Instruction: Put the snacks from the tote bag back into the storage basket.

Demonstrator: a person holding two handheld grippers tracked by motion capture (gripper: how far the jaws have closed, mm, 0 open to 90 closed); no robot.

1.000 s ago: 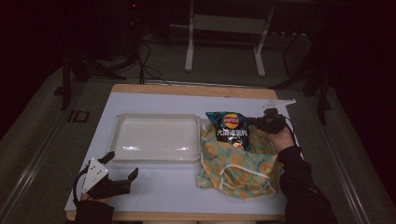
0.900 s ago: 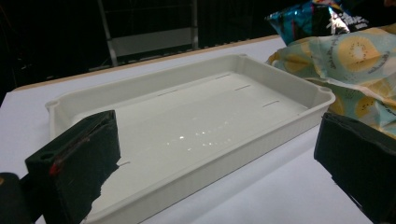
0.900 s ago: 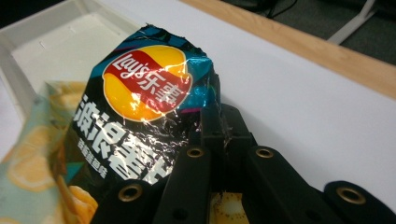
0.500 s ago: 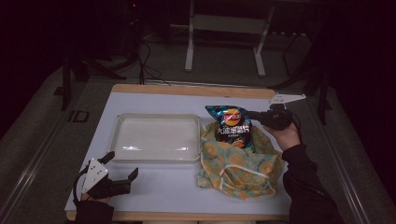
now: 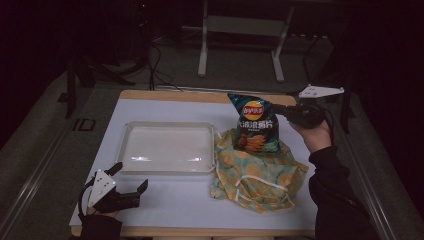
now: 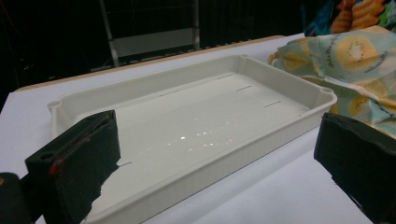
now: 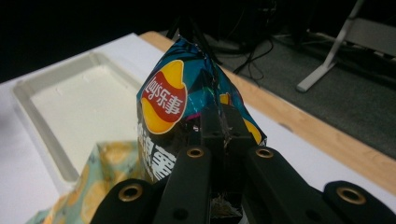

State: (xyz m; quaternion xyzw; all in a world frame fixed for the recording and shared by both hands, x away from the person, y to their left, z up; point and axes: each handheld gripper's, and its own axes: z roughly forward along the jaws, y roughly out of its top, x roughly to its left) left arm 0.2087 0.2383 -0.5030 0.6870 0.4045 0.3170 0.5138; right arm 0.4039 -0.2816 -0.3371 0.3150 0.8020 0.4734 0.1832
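A dark blue chip bag with a red and yellow logo hangs upright above the patterned cloth, lifted off the table. My right gripper is shut on the bag's top right edge; in the right gripper view the jaws pinch the bag at its crimped edge. A shallow white tray lies empty at the table's middle left. At the front left corner, short of the tray, my left gripper stands open with nothing between its jaws.
The cloth with its yellow fruit print lies crumpled right of the tray, its edge touching the tray's rim. The white table top has a wooden far edge. Metal stand legs rise from the floor beyond.
The right gripper has risen with the chip bag, which went from lying on the cloth to hanging upright above it. The left gripper has stayed put.
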